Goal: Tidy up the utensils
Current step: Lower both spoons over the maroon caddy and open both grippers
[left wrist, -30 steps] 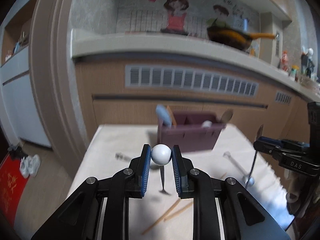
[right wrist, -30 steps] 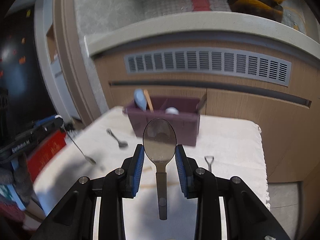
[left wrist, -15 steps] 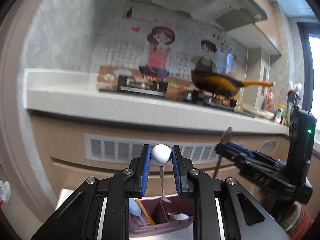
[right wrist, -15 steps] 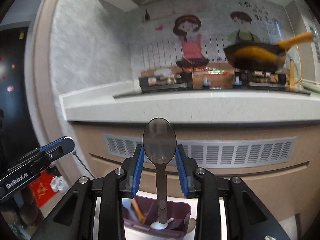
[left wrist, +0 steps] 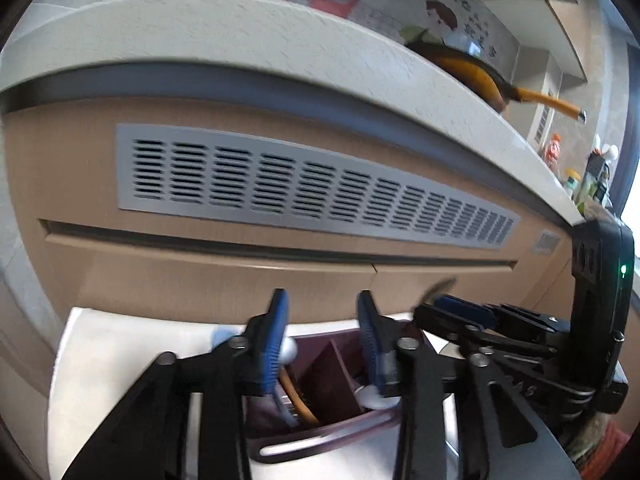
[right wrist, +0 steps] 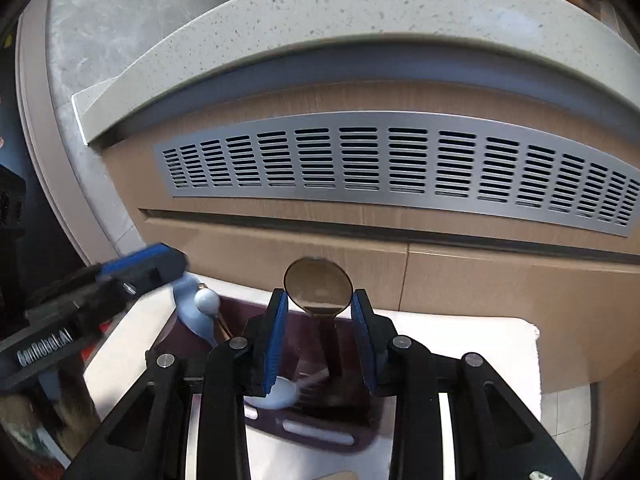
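My left gripper (left wrist: 322, 312) hangs over the maroon utensil holder (left wrist: 320, 432), and its jaws are opening. The white ball-topped utensil (left wrist: 289, 350) rests against the left pad only, its stem going down into the holder's left compartment. My right gripper (right wrist: 319, 298) is shut on a metal spoon (right wrist: 318, 284), bowl up, handle pointing down into the holder (right wrist: 360, 432). In the right wrist view the left gripper (right wrist: 160, 260) comes in from the left, with the white ball (right wrist: 206, 300) just below its tip. The left wrist view shows the right gripper (left wrist: 452, 308) at the right.
The holder stands on a white-covered table (right wrist: 460, 352) against a wooden counter front with a metal vent grille (right wrist: 400, 160). In the holder are a blue spoon (right wrist: 188, 308), a white spoon (right wrist: 276, 394) and wooden chopsticks (left wrist: 296, 400).
Both grippers have moved forward over the holder and tipped down toward it. The left jaws have spread and let go of the white ball. The right grip on the spoon is unchanged.
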The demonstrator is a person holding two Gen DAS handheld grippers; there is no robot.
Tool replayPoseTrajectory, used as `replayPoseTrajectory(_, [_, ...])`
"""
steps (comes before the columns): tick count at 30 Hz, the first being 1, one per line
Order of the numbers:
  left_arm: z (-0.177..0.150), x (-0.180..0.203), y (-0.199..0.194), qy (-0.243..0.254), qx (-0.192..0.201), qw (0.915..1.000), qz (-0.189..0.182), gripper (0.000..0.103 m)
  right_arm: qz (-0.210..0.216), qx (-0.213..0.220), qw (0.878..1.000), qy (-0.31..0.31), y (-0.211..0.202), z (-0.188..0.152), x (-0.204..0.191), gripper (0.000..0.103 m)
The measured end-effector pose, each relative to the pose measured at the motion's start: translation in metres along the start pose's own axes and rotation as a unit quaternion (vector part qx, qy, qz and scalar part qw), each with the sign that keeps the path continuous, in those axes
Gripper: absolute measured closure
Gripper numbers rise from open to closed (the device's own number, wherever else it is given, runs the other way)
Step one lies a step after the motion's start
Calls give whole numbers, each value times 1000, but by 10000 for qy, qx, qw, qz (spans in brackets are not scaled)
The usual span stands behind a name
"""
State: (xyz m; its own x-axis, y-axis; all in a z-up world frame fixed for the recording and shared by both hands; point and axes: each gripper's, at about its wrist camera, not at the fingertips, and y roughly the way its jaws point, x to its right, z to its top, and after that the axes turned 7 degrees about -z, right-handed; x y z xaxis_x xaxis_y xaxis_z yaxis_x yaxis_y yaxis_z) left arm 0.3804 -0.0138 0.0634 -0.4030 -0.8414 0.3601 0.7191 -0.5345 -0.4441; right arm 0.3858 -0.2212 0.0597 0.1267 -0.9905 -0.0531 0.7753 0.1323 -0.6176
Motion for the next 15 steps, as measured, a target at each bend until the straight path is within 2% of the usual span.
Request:
replayPoseTrajectory(2, [1, -8, -15, -25, 76, 9999, 119, 55, -124, 127, 9998, -107, -14, -2, 1, 71])
replayPoseTrajectory(4, [-4, -20, -30, -42, 94, 9992, 390, 53, -182, 245, 9990, -320, -30, -3, -2, 60])
replayPoseTrajectory(7, [-16, -48, -47, -389, 154, 9965, 717, 53, -331, 421, 9972, -513, -52, -10, -5, 58])
replayPoseTrajectory(10, [-37, -80, -60, -820, 128, 9918, 969, 53, -28, 386, 9978, -540, -74, -26, -4, 58])
replayPoseTrajectory(12, [-52, -101, -59, -1013, -65, 9889, 1086, 53, 229, 210, 9974, -653, -83, -44, -9, 58])
replayPoseTrajectory(15, [-73, -127, -32, -1242, -754, 9841, 1021, 53, 533, -308, 9943, -867, -76, -78, -21, 58])
